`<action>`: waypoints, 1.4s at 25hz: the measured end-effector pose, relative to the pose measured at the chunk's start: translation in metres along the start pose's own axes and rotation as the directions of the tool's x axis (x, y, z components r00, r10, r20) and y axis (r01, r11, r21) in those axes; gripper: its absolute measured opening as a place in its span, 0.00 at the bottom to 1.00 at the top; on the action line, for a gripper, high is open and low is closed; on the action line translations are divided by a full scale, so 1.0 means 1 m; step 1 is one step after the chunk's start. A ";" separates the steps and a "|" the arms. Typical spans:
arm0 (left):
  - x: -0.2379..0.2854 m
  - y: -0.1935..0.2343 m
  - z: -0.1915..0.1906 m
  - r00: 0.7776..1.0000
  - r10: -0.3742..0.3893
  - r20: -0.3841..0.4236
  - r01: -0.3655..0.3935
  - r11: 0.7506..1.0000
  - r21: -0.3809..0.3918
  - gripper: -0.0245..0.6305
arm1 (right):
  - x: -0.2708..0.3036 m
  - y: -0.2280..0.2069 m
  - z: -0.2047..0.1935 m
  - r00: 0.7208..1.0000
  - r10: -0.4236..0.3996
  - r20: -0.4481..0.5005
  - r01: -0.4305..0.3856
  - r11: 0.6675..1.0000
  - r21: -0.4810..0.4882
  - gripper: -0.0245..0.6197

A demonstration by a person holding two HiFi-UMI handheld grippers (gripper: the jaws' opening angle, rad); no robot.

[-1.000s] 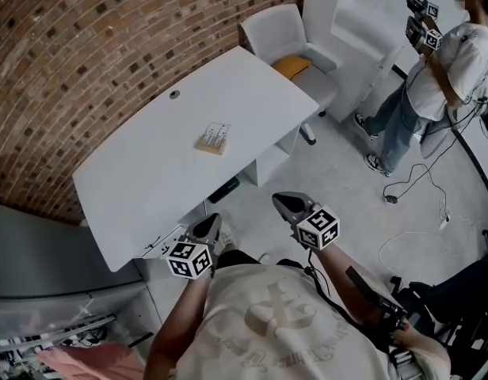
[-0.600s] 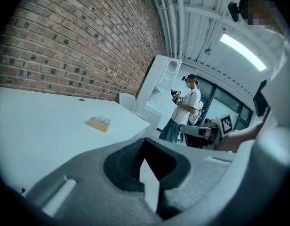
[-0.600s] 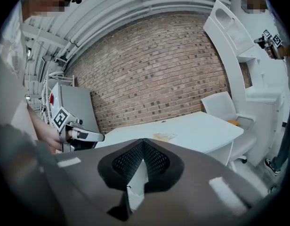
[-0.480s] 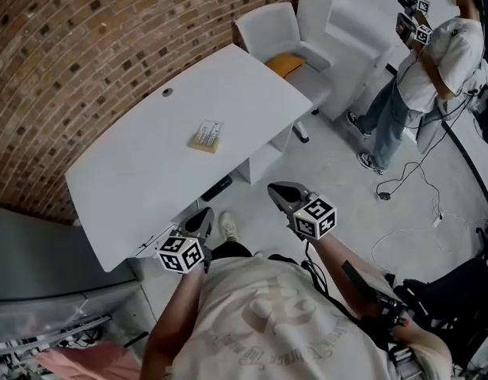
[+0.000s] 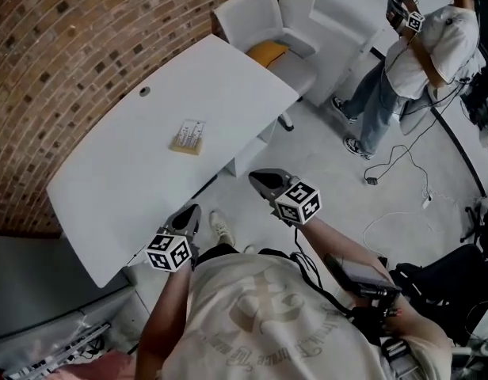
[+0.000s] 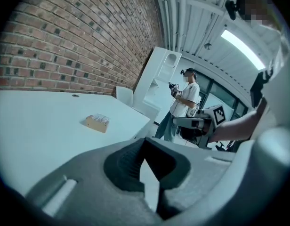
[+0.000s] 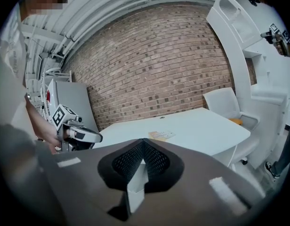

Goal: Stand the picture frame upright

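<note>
The picture frame (image 5: 188, 137) lies flat near the middle of the white table (image 5: 117, 165); it is small, with a wooden edge and a pale face. It also shows in the left gripper view as picture frame (image 6: 97, 123) and in the right gripper view as picture frame (image 7: 160, 135). My left gripper (image 5: 190, 212) is shut and empty, just off the table's near edge. My right gripper (image 5: 257, 178) is shut and empty too, held over the floor to the right of the table. Both are well short of the frame.
A brick wall (image 5: 62, 38) runs behind the table. A white chair (image 5: 264, 30) with a yellow cushion stands at the table's far end. Another person (image 5: 418, 54) with grippers stands at the upper right. Cables (image 5: 402, 196) lie on the floor.
Table and frame have slid left and a little down in the head view. Both grippers have moved forward, closer to the table's near edge. Their jaws stayed shut.
</note>
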State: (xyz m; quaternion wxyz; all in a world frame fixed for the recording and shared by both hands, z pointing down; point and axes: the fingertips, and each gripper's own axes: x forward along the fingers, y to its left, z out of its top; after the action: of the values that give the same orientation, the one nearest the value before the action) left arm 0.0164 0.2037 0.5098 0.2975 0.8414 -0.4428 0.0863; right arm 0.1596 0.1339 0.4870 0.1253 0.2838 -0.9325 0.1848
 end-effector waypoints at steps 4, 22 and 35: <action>0.011 0.027 0.011 0.999 0.020 -0.025 -0.019 1.000 0.020 0.04 | 0.037 -0.005 0.013 0.999 0.035 -0.002 -0.035 0.999 -0.024 0.05; 0.086 0.111 0.079 0.998 -0.027 -0.058 0.028 0.999 0.022 0.04 | 0.137 -0.072 0.065 1.000 -0.009 -0.015 0.009 1.000 -0.011 0.05; 0.106 0.147 0.117 0.999 -0.053 -0.010 0.053 0.998 0.018 0.04 | 0.170 -0.089 0.073 0.998 -0.029 -0.059 0.028 1.000 -0.011 0.05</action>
State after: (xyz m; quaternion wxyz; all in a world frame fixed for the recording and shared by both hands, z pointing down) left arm -0.0517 -0.0003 0.5210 0.2940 0.8551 -0.4182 0.0865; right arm 0.0641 -0.0474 0.5030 0.1570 0.2907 -0.9252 0.1866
